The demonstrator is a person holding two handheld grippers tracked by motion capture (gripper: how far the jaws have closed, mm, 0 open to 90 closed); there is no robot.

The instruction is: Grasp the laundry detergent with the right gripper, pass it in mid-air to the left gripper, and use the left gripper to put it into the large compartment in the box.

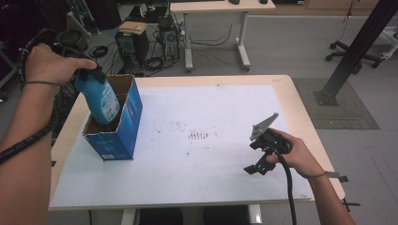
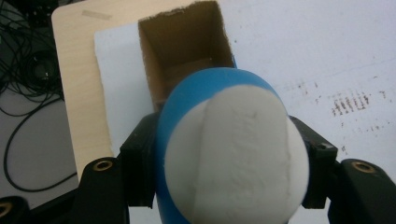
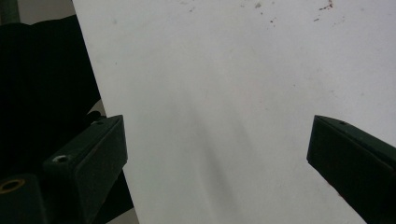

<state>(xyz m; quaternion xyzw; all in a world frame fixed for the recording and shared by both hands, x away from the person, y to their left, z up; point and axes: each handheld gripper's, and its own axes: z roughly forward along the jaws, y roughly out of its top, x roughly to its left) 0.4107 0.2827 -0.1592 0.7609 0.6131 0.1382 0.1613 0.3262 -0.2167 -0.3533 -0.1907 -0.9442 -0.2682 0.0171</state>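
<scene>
Clamped in left tool (image 2: 229, 186) – blue bottle (image 1: 99, 99), bottom inside box (image 1: 123, 125); right tool (image 1: 257, 161) released

Bottle (image 1: 99, 98) lower end hidden inside box (image 1: 123, 131); label print too small.

A pale wooden table (image 1: 300, 101) on white legs carries the work, and a large white sheet (image 1: 211, 112) covers nearly all of its top, leaving a strip of bare wood around the edges. The sheet is marked with dark smudges and a short row of strokes near its centre. Standing directly on the sheet toward nine o'clock is an open-topped blue cardboard box (image 1: 123, 131), close to the sheet's left edge.
</scene>
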